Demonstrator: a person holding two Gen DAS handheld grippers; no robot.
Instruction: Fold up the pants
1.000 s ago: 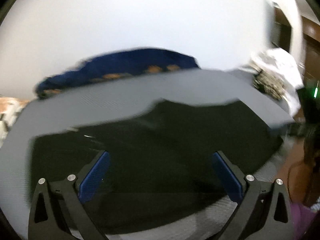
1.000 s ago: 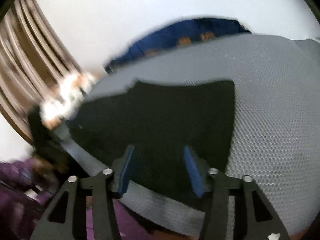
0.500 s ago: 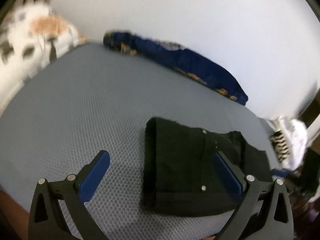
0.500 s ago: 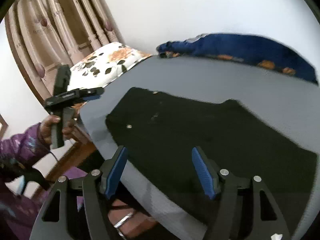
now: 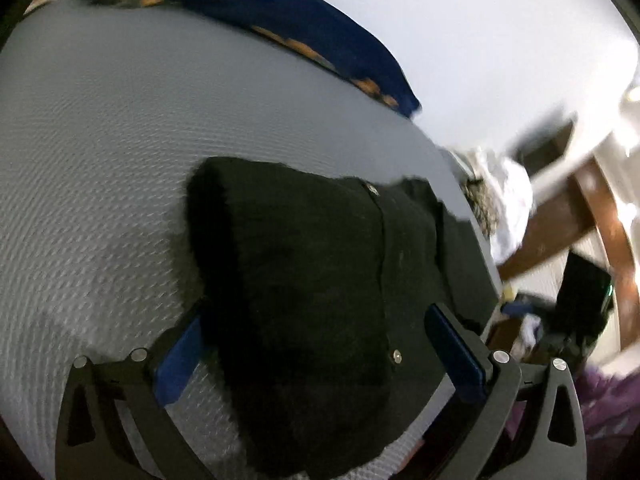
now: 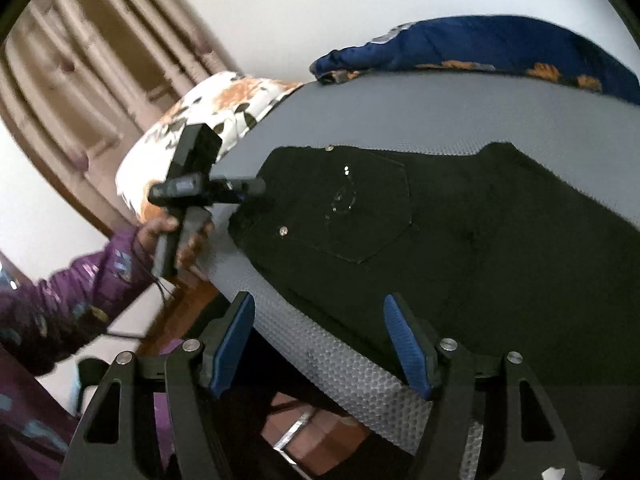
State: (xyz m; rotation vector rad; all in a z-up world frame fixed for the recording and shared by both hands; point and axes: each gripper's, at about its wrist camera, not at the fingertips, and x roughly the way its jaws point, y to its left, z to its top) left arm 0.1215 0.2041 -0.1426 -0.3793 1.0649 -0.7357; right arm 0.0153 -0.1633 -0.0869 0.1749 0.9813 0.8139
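Pants (image 6: 460,220), black, lie folded on the grey mattress (image 5: 100,140); both grippers' jaws gape, gripping nothing.

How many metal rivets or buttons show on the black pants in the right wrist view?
2: one rivet at the far waistband edge, one rivet nearer the camera beside the back pocket of the black pants. Others may be hidden.

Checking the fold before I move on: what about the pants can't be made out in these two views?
- Left wrist view: the near end of the pants is cut off by the frame edge, and motion blur smears the fabric.
- Right wrist view: the pants run past the right edge, so the leg ends are unseen.
- Either view: the number of layers; black cloth hides the creases.
- Right wrist view: whether the left gripper touches the waistband.
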